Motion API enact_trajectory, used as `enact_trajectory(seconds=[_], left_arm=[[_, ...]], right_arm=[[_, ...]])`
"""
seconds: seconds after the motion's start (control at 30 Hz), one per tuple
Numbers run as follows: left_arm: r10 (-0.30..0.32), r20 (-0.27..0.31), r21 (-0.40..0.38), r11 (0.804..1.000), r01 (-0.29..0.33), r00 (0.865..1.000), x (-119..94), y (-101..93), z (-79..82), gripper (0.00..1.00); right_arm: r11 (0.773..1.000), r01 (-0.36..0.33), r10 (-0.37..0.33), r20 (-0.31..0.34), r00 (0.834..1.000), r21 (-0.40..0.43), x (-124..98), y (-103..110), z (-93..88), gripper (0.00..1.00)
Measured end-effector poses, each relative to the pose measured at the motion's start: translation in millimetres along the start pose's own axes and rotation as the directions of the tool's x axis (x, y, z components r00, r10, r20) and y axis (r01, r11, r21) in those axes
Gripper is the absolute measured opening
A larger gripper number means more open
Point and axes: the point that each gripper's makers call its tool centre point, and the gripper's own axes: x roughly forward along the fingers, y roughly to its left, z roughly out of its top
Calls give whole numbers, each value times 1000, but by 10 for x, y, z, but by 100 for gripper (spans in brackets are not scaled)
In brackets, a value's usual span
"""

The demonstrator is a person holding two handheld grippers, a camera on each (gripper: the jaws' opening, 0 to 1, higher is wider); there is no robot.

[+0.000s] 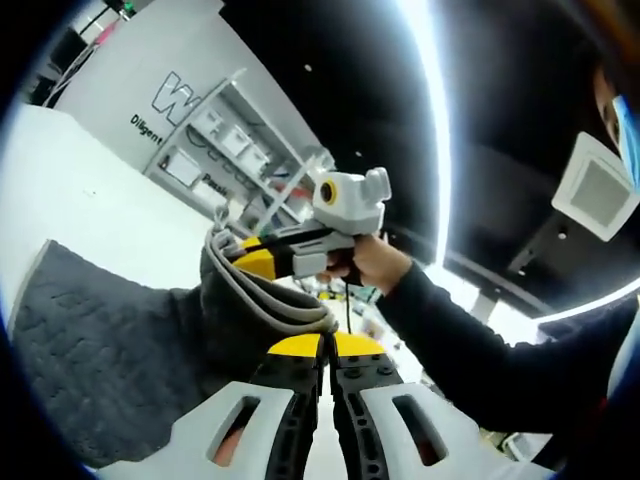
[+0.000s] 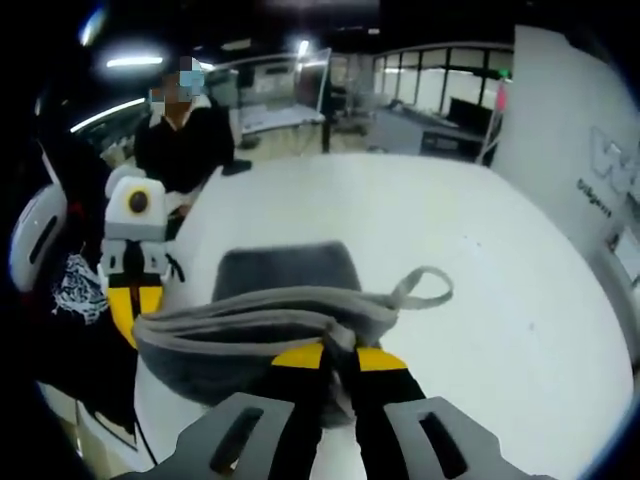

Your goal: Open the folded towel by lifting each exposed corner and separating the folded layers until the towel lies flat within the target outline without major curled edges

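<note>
The grey towel (image 2: pixel 285 325) is lifted off the white counter (image 2: pixel 420 230): both grippers pinch its piped edge, the upper part raised between them while the rest trails down onto the counter. The right gripper (image 2: pixel 338 356) has its yellow tips pressed together on the thick folded edge near the middle, and the left gripper (image 1: pixel 328 344) likewise has its tips closed on the grey cloth.

To do this step well, I judge that the two grippers should draw apart along the edge, keeping the grip on one layer only, so the fold falls open instead of the whole stack rising. The stacked piping suggests several layers are caught together; easing one grip and re-pinching the top layer alone may be needed. Lowering the cloth slowly should keep the corners from curling.

The right gripper view shows the counter stretching away, the hanging loop (image 2: pixel 425 285) at the towel's edge, the part of the towel lying flat behind the lifted fold, and a seated person in dark clothes beyond. The left gripper view shows the quilted texture of the towel's face (image 1: pixel 110 340), the layered edge from the side, the hand (image 1: pixel 375 262) gripping the right gripper's handle, and the ceiling lights; no target outline can be made out in either
</note>
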Motion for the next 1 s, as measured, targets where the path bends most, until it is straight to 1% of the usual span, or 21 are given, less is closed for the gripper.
enact_trajectory(seconds=[0.13,0.4,0.6,0.8,1.0], left_arm=[[-7,-16,16,1000,7,1000,43,-11,-34,0],[-19,-40,32,999,20,999,118,-41,-83,0],[-25,-63,40,999,27,998,171,-59,-171,0],[-25,-75,51,998,29,997,208,-56,-203,0],[-27,-96,66,997,34,995,259,-58,-276,0]], right_arm=[[1000,7,-7,-7,1000,9,-19,7,-87,5],[1000,14,-14,-8,1000,23,-86,-19,-180,5],[1000,8,-8,0,1000,17,-82,-27,-245,5],[1000,8,-8,5,1000,15,-68,-11,-314,6],[1000,3,-3,13,1000,18,-69,1,-388,6]])
